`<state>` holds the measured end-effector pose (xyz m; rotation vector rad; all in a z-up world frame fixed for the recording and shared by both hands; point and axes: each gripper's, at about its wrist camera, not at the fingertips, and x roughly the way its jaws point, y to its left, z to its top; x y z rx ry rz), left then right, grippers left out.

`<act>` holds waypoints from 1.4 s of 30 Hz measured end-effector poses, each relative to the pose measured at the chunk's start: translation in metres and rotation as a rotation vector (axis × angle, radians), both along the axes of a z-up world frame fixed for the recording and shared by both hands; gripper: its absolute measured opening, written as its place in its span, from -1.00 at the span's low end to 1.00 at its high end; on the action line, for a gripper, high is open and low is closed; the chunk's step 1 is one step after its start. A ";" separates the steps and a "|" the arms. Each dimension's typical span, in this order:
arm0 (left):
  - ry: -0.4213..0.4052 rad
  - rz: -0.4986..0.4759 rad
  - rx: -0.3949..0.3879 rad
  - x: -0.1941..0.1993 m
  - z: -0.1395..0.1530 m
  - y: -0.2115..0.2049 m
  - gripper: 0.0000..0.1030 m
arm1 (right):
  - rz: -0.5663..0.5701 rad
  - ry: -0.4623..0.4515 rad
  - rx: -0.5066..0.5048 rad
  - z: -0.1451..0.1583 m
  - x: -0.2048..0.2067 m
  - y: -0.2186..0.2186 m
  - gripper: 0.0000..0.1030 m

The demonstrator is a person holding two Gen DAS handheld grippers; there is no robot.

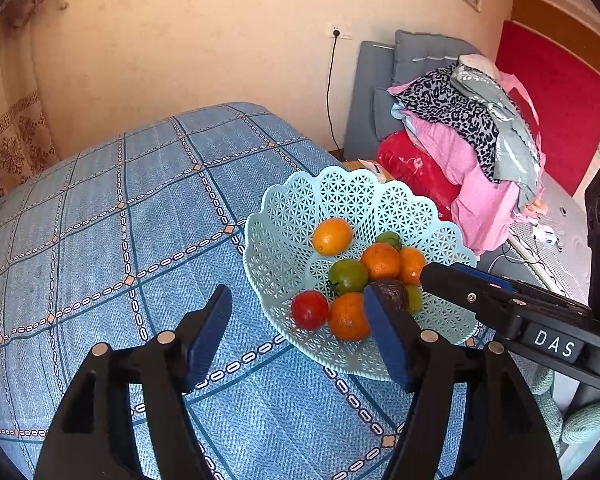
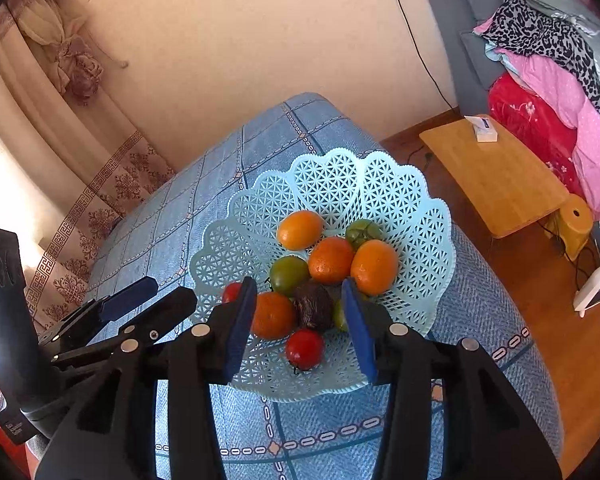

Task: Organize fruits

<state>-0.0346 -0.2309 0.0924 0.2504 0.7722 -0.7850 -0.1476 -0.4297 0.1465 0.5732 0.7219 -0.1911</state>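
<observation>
- Fruits piled in pale-blue lattice plastic basket (image 2: 416,216), just ahead of right gripper (image 2: 300,320), jaws parted, empty.
- Lay rightward of left gripper (image 1: 296,332), wide, empty.

The basket (image 2: 416,216) was pale aqua with an openwork lattice. In it lay 4 orange fruits (image 2: 331,260), 3 green ones (image 2: 288,274), 2 red tomatoes (image 2: 304,348) and 1 dark brown fruit (image 2: 314,306). The tablecloth (image 1: 100,240) was blue, checked with chain-patterned lines. Both grippers had black fingers and blue pads (image 2: 240,320). The low table (image 2: 496,176) was honey-coloured.
</observation>
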 end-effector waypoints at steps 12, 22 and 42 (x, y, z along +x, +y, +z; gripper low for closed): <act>-0.177 0.110 0.053 -0.009 0.006 0.018 0.79 | -0.080 -0.028 -0.088 0.013 -0.011 -0.003 0.35; -0.257 0.154 0.076 -0.025 0.004 0.026 0.86 | -0.103 -0.052 -0.118 0.022 -0.023 -0.007 0.49; -0.332 0.230 0.114 -0.047 0.002 0.043 0.90 | -0.070 -0.034 -0.246 0.029 -0.035 0.015 0.94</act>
